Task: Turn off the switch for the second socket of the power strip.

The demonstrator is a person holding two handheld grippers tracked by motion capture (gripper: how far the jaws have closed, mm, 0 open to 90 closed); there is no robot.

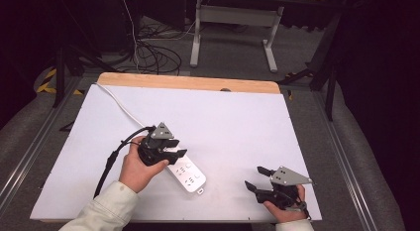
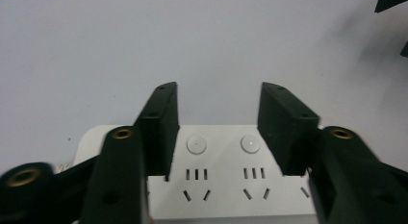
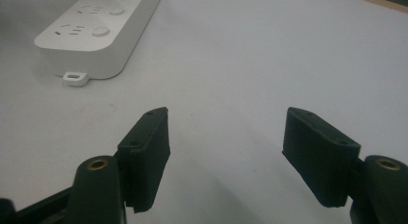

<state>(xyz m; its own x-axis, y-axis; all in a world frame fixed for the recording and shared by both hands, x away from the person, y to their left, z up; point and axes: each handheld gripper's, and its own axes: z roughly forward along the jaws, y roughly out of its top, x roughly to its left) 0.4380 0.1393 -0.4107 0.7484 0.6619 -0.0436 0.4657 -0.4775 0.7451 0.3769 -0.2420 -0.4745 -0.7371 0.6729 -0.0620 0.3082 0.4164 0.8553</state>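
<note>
Power strip (image 1: 187, 174) under my left gripper (image 2: 219, 132)
Jaws parted above its sockets, gripping nothing; my right gripper (image 3: 231, 159) gapes well right of it

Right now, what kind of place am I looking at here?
Probably a lab or recording workspace, not a home: a white-topped table holding just a power strip, loose cables on the grey carpet, and a bare desk frame behind.

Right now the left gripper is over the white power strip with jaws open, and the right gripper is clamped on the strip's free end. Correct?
Not quite. The right gripper is not clamped on the power strip: it sits apart from it, jaws open over the bare white table, as the right gripper view shows. The rest holds: the left gripper is over the strip with its jaws open.
</note>
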